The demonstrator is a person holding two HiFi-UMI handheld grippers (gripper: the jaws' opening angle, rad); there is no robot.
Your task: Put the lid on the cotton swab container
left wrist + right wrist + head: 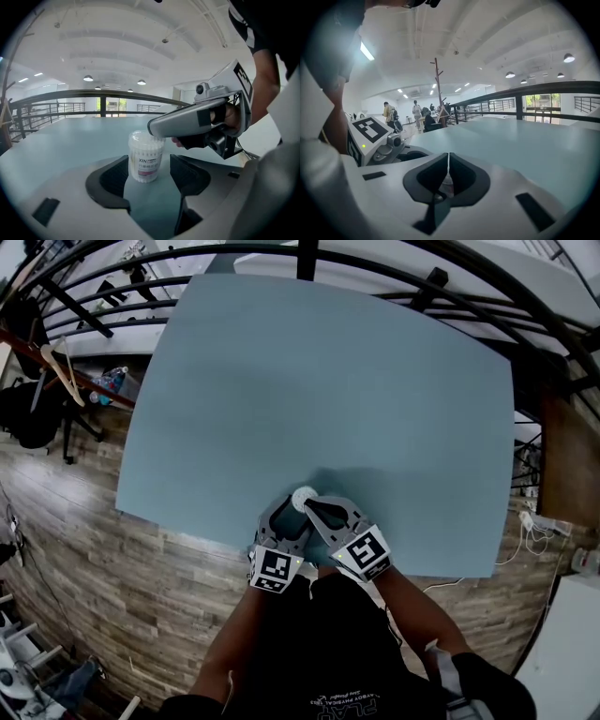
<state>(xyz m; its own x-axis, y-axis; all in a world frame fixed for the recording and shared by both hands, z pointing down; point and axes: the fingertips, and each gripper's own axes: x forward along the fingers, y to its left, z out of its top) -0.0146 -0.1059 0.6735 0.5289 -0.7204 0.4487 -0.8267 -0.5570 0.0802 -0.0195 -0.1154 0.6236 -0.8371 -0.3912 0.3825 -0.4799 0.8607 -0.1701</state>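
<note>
The cotton swab container is standing upright on the pale blue table, near the edge closest to the person. It is sitting between the jaws of the left gripper, which are gaping wide. The container is close against the left jaw and clear of the right one, so nothing is clamping it. The right gripper is reaching in from the side with its jaws pressed together, their tips lying at the container's top rim. Whether anything thin is pinched between them cannot be told. Wooden flooring is showing beyond the table edge.
</note>
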